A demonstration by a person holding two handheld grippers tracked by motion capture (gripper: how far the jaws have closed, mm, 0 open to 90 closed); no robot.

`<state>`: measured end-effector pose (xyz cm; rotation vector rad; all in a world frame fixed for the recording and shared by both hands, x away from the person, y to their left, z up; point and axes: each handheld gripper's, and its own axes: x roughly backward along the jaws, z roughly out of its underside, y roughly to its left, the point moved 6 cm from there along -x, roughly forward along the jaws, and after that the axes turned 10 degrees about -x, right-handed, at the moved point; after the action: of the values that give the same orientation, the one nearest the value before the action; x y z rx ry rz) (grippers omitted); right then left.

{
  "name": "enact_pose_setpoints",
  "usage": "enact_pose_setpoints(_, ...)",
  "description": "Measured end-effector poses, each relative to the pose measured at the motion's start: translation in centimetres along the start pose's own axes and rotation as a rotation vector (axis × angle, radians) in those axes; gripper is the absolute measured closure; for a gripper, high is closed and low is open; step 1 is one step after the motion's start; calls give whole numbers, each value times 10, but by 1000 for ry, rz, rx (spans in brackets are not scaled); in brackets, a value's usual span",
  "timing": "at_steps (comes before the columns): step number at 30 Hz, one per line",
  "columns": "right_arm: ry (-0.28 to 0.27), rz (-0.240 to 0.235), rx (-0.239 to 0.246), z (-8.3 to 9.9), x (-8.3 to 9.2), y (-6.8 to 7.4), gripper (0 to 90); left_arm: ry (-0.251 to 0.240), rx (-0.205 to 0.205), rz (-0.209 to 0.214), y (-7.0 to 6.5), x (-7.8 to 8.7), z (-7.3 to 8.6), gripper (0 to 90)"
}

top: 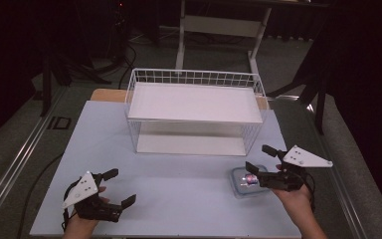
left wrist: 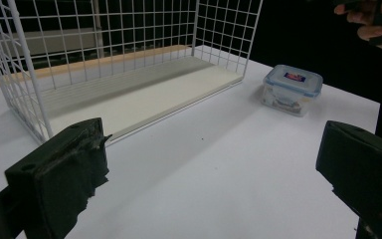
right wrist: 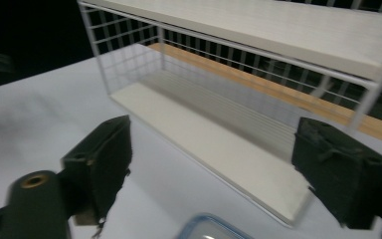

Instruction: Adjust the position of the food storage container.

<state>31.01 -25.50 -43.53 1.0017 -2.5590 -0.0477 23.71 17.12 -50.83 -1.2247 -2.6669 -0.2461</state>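
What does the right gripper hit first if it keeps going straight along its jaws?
Probably the wire rack: the right gripper has open jaws aimed at its lower shelf. The lidded container sits below the line, though depth is unclear.

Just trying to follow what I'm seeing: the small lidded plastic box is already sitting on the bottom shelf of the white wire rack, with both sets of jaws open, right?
Not quite. The lidded plastic box sits on the table, outside the white wire rack and in front of its right end, as the left gripper view shows. The rest holds: the left gripper and the right gripper both have their jaws open.
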Motion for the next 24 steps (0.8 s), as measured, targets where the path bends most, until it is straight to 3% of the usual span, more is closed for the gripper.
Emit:
enact_pose_setpoints(5, 12, 25, -47, 9, -1, -16, 264, 1, -2, 0, 0, 0, 0, 6)
enact_pose_setpoints(11, 31, 128, -20, 23, 2, -34, 434, 3, -3, 2, -1, 0, 0, 6)
enact_pose_setpoints(14, 57, 118, -53, 30, 3, -43, 492, 4, -5, 2, -1, 0, 0, 6)
enact_pose_setpoints(17, 79, 152, -51, 39, 3, -52, 549, 3, -4, 3, -1, 0, 0, 6)
enact_pose_setpoints(24, 143, 221, -54, 63, 6, -74, 772, 2, 11, 9, 0, -1, 1, 6)
